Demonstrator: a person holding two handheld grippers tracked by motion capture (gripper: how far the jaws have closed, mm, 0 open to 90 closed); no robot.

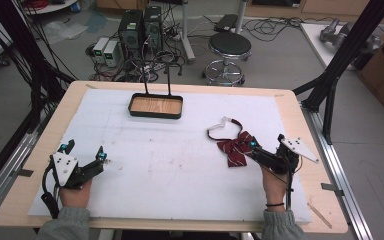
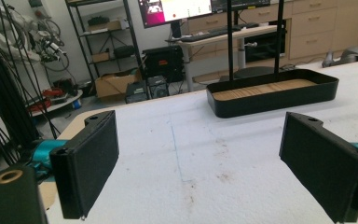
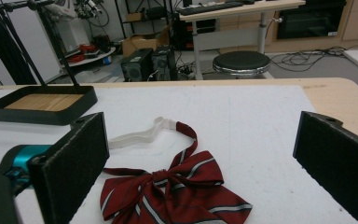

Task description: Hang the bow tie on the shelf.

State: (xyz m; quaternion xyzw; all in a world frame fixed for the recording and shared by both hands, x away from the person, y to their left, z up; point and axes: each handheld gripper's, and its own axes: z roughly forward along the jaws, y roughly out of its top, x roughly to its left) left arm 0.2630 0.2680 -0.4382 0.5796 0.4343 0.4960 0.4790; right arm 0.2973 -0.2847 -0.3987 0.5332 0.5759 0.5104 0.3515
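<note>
Red striped bow tie (image 3: 177,193) between gaping right tongs (image 3: 205,172)

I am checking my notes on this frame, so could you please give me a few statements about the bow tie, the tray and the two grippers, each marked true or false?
1. The red striped bow tie lies inside the black tray. False: it lies on the white mat, apart from the tray.
2. The right gripper is open, with the bow tie just ahead of it. True.
3. The left gripper is shut on the white strap. False: it is open and holds nothing.
4. The tray has a wooden floor. True.
5. Two thin black rods rise from the tray. True.
</note>
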